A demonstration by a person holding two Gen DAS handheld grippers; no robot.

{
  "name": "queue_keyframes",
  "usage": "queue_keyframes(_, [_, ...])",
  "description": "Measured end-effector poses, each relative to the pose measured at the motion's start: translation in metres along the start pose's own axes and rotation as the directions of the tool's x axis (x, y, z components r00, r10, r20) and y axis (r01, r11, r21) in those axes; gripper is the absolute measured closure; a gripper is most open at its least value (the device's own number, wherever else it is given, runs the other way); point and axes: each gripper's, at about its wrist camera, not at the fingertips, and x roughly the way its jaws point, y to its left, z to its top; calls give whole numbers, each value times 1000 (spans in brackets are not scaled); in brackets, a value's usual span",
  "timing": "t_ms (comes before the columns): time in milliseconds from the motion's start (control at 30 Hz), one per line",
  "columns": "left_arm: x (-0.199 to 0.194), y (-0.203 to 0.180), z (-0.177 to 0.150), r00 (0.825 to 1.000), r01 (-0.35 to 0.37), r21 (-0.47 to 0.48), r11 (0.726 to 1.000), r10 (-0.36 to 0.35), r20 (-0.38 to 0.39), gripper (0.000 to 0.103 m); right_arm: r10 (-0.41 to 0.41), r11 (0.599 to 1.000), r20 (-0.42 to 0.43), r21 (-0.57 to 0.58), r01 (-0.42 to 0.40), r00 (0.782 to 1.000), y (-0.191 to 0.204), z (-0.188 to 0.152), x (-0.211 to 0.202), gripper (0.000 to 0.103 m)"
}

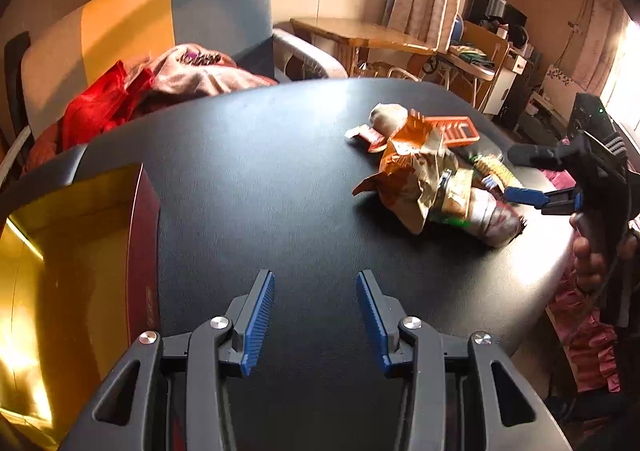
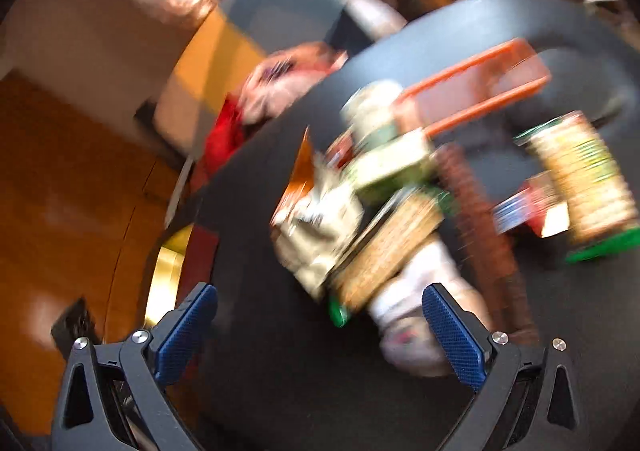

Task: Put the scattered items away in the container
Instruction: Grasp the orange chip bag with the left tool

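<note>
Black table [image 1: 260,171]; red box [image 1: 140,251] lettering perhaps gold, blurred, unreadable

Matt black table [image 1: 280,171] — glossy gold-lined box [image 1: 60,251].

The left wrist view looks forward and down along its own fingers [image 1: 316,315] across the black tabletop [image 1: 248,179], with the heap of wrappers [image 1: 432,179] well off in the right middle of the frame and the gold box [image 1: 72,251] at the left edge. The right wrist view sits close to that same heap [image 2: 380,211], tilted and blurred. Both views share the tabletop [image 2: 260,351], the heap, the orange comb [image 1: 452,129] [image 2: 472,91] and the box [image 2: 168,263]
</note>
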Motion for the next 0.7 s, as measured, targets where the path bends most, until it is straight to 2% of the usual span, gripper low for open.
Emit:
queue_keyframes(100, [0,-9,15,1000,22,17,1000,-22,18,59,-63,997,37,53,61,997,-11,13,-6,0])
queue_keyframes(167, [2,-17,26,999,36,38,999,-37,21,56,-78,994,-13,73,79,997,-12,12,2,0])
queue_keyframes(267, [7,-32,45,998,48,89,995,-51,27,55,-84,996,-26,25,85,996,0,-10,0,0])
queue_keyframes(433, [24,-62,68,997,72,193,979,-78,23,54,-126,991,14,-34,127,992,18,-49,-24,0])
queue_keyframes(700, [69,-93,91,986,167,289,942,-156,-61,54,-219,974,33,-55,221,975,20,-80,-28,0])
